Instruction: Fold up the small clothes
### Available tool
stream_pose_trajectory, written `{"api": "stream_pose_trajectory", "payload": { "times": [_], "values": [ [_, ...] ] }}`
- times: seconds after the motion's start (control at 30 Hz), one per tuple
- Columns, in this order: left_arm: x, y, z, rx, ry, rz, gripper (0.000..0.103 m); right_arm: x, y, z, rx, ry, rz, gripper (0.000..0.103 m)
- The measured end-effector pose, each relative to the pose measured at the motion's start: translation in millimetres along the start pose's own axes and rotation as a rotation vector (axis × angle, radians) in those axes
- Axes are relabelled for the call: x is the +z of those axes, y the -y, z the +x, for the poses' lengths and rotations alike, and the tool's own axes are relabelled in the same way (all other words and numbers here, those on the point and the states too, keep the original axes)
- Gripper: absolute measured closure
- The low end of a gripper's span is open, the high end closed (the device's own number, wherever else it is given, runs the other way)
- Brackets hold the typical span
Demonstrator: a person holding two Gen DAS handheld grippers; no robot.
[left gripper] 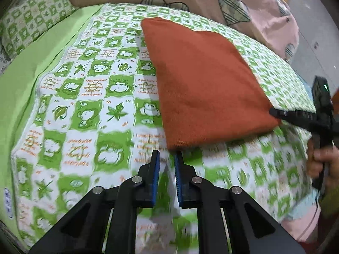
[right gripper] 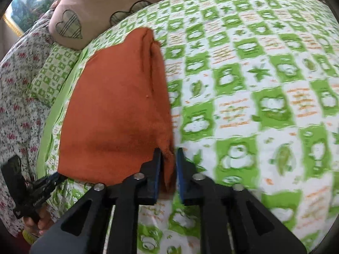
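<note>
A folded rust-orange cloth (left gripper: 203,80) lies on a green-and-white patterned bed sheet (left gripper: 89,97). My left gripper (left gripper: 166,158) is open, just short of the cloth's near corner, with nothing between its blue pads. My right gripper (right gripper: 168,154) is open with the cloth's near corner (right gripper: 168,169) sitting loosely between its fingers; the cloth (right gripper: 114,110) stretches away to the left. The right gripper also shows at the right edge of the left wrist view (left gripper: 275,112), at the cloth's right corner. The left gripper shows at the lower left of the right wrist view (right gripper: 57,176).
A pink quilt with checked heart patches (left gripper: 233,4) lies along the far side of the bed. A green patterned pillow (left gripper: 31,21) sits at the far left. A floral cover (right gripper: 17,97) hangs at the left in the right wrist view.
</note>
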State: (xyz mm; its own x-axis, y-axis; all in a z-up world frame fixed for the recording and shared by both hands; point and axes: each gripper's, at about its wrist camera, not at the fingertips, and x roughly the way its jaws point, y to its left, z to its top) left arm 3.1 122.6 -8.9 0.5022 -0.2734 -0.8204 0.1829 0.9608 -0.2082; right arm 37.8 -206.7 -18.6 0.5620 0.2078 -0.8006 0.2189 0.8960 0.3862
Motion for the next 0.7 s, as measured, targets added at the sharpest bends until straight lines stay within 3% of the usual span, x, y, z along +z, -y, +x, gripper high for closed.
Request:
{"api": "stream_pose_trajectory", "payload": {
  "times": [0.2,0.37,0.53,0.6,0.7],
  "values": [
    [22,11,-30,-0.069,0.072,0.047,0.085,37,-8,-19,0.040,0.085,0.004,0.082],
    [52,22,-8,-0.095,0.091,0.045,0.078,86,-26,14,0.104,0.096,-0.001,0.065],
    [58,24,22,-0.117,0.048,0.053,0.077,113,-37,55,0.086,0.040,-0.018,0.065],
    [58,21,32,-0.123,0.024,0.049,0.078,118,-39,66,0.045,0.029,-0.049,0.091],
    [52,18,38,-0.133,0.011,0.043,0.082,123,-36,70,0.046,0.040,-0.039,0.092]
  ]
}}
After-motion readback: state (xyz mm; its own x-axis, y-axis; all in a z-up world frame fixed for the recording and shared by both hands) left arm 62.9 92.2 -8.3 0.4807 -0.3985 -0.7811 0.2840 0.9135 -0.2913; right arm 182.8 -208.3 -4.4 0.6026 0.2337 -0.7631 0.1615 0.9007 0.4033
